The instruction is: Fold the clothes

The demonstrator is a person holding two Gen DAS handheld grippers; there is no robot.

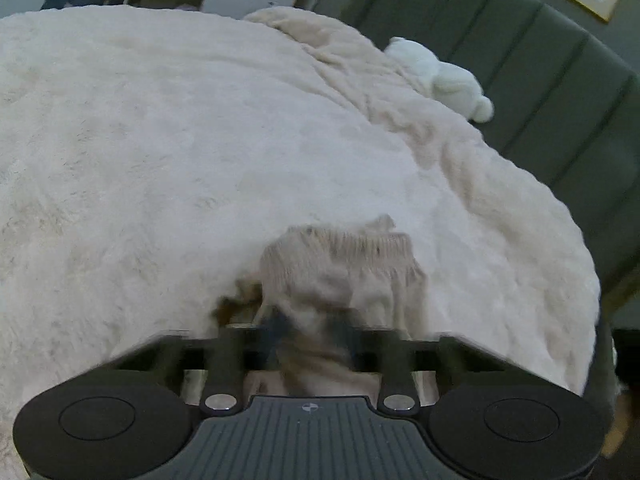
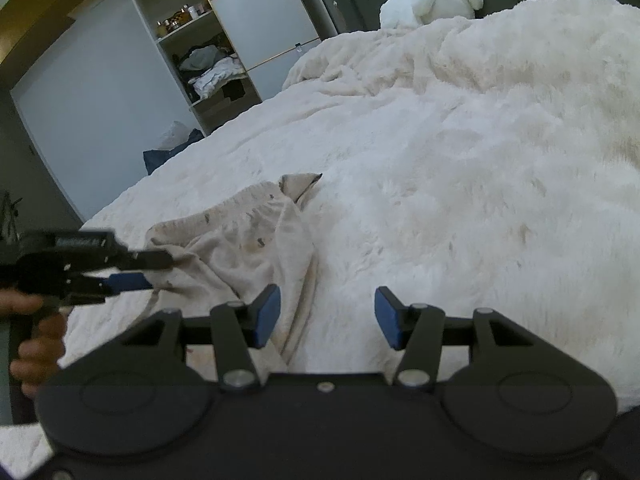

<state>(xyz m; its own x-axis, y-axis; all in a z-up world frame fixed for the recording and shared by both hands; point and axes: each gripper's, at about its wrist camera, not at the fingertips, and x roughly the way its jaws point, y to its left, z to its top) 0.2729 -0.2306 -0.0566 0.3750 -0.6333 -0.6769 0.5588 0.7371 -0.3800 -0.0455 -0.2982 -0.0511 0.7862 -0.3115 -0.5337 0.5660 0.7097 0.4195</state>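
1. A pale beige garment point(image 2: 240, 248) lies crumpled on the fluffy cream blanket point(image 2: 460, 152) that covers the bed, near the edge where the person stands.
2. From the right wrist view its long axis runs from the near edge of the bed up and away toward a small folded corner point(image 2: 300, 186) that points at the far side of the bed. Its ribbed hem point(image 1: 352, 244) faces away from the left claw.
3. The left gripper point(image 2: 156, 270) reaches in from the left, a hand point(image 2: 36, 328) on its handle. Its fingers are pressed together, pinching the near-left edge of the garment, and the cloth bunches up between them in the left wrist view.
4. The right gripper point(image 2: 326, 318) hovers low over the blanket with its blue pads point(image 2: 266, 316) spread apart. The left pad sits just above a fold of the garment; nothing is clamped.
5. A white plush toy point(image 2: 432, 2) sits at the far end against the dark padded headboard point(image 1: 540, 72).
6. An open wardrobe point(image 2: 208, 60) with heaped clothes stands beyond the bed.
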